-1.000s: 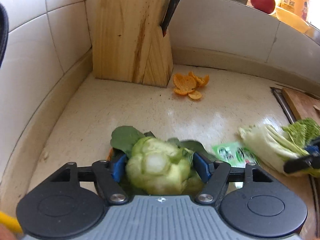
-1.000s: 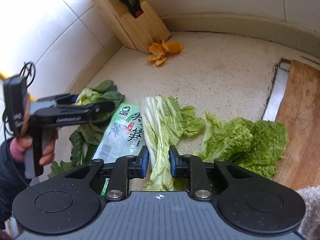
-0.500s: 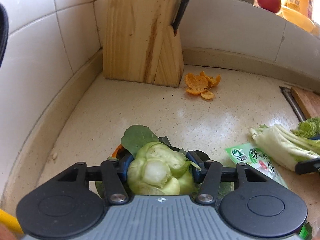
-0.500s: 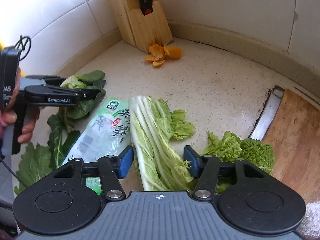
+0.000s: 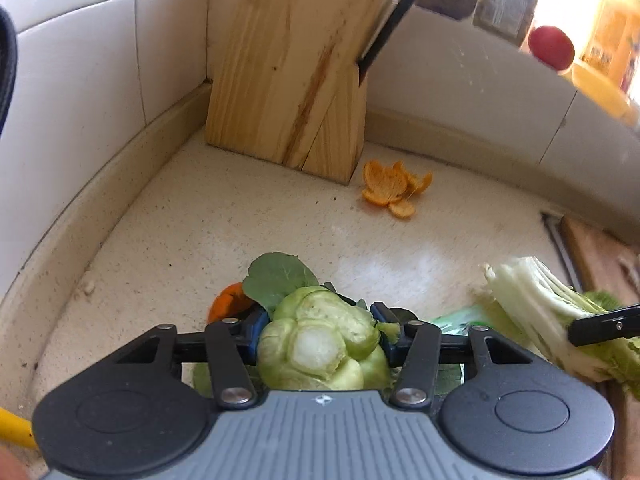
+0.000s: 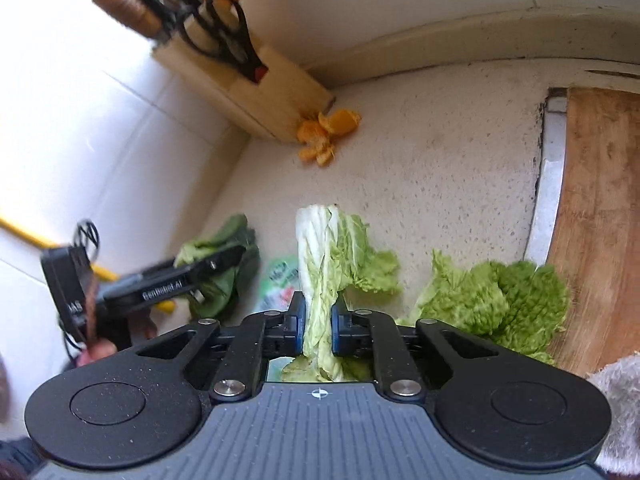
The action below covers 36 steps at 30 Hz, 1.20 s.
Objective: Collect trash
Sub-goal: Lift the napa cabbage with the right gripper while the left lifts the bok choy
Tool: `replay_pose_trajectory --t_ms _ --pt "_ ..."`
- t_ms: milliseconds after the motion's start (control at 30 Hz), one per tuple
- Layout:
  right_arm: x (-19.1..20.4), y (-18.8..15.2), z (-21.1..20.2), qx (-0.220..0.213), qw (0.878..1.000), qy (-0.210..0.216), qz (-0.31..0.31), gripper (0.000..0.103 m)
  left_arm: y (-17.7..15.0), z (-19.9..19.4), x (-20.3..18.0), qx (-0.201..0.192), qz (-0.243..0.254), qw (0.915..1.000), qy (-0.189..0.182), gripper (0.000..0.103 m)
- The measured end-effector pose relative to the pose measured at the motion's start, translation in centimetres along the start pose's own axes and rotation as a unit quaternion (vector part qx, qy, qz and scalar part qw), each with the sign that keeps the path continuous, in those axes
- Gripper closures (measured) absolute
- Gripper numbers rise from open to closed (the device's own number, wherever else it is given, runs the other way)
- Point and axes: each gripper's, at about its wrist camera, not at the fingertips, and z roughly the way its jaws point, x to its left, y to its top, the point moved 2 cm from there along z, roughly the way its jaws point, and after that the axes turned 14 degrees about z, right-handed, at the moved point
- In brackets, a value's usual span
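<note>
My left gripper (image 5: 320, 336) is pressed onto the bok choy stump (image 5: 320, 344). Both blue pads touch its sides, and they stand apart only as wide as the stump. The cut white base of the stump faces my camera, and its dark leaves (image 5: 280, 280) point away, toward the knife block (image 5: 296, 80). From the right wrist view, the leaves (image 6: 224, 268) hang under this gripper (image 6: 224, 260), but I cannot tell if they touch the counter (image 5: 200, 224).

My right gripper (image 6: 318, 322) is nearly closed and pinches the cabbage leaf (image 6: 324, 272) across its pale ribs. The long axis of the leaf runs straight along the fingers, with the white stalk end pointing forward to the wall and the green frilly edge falling to the right side. A second leaf (image 6: 500, 304) lies on the counter at the right, just beside the cutting board (image 6: 600, 208). A green packet (image 6: 280, 284) lies between the two grippers. An orange peel (image 6: 324, 136) lies at the foot of the knife block, well apart from both grippers.
</note>
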Motion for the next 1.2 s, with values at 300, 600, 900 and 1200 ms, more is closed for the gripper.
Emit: replay_pose_trajectory --t_ms 300,600,900,1200 --pt "1.1 1.2 -4.0 -0.049 0.997 0.057 0.023 0.087 0.7 -4.1 1.6 -0.045 -0.055 0.9971 -0.028 0.056" --pt "3.7 0.8 -7.4 -0.082 0.991 0.109 0.009 0.087 1.7 -9.2 1.0 -0.101 -0.063 0.9926 -0.027 0.056" --pt "4.9 0.2 -12.8 -0.125 0.98 0.153 -0.009 0.087 1.9 -14.6 -0.3 -0.142 -0.071 0.9873 -0.009 0.056" --pt "5.6 0.0 -15.8 -0.133 0.971 0.196 -0.022 0.088 0.4 -19.0 -1.6 -0.162 -0.079 0.9835 0.015 0.056"
